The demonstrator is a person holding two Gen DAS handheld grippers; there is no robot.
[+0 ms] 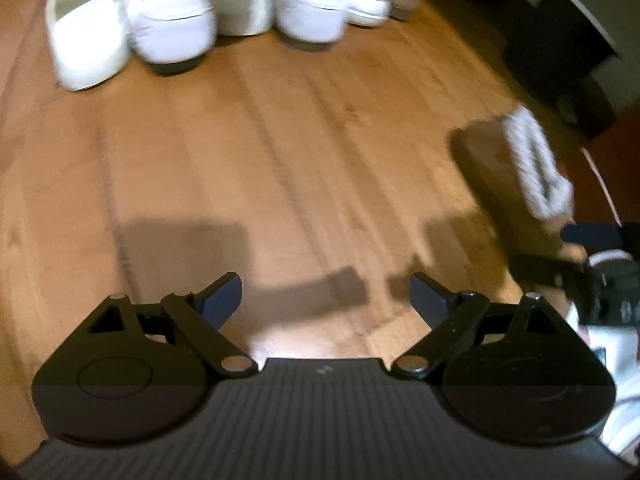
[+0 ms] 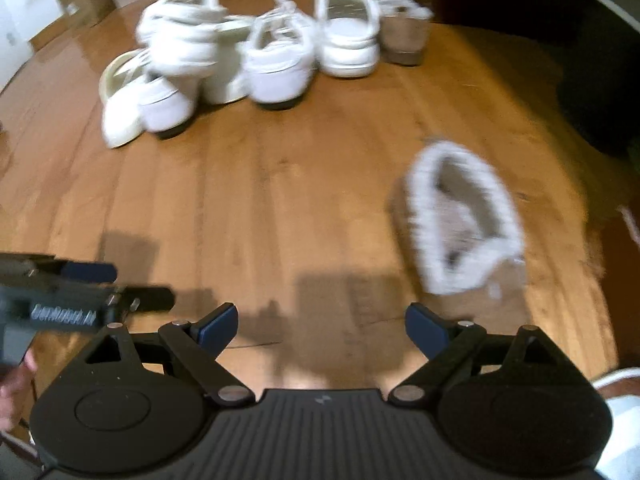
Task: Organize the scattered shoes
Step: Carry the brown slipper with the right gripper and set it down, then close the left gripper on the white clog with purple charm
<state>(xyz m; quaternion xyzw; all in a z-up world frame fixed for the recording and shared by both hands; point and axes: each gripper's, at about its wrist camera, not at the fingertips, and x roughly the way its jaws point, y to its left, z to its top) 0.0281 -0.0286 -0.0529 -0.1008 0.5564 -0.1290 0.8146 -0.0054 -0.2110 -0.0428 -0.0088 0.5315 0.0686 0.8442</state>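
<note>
A fluffy white slipper (image 2: 464, 220) lies alone on the wood floor, a little ahead and to the right of my right gripper (image 2: 326, 326), which stands open and holds nothing. The same slipper (image 1: 532, 160) shows at the right edge of the left wrist view. My left gripper (image 1: 326, 300) is open over bare floor with nothing between its fingers. Several white shoes (image 2: 276, 64) are bunched in a heap at the far side, and the same white shoes (image 1: 172, 24) show in the left wrist view. The left gripper (image 2: 92, 284) also shows at the left of the right wrist view. Both views are blurred.
A beige wedge shoe (image 2: 406, 36) stands at the right end of the heap. Dark furniture (image 1: 560, 48) rises at the far right. A cardboard box (image 2: 80, 0) sits at the far left. Wood floor (image 1: 280, 160) lies between the grippers and the heap.
</note>
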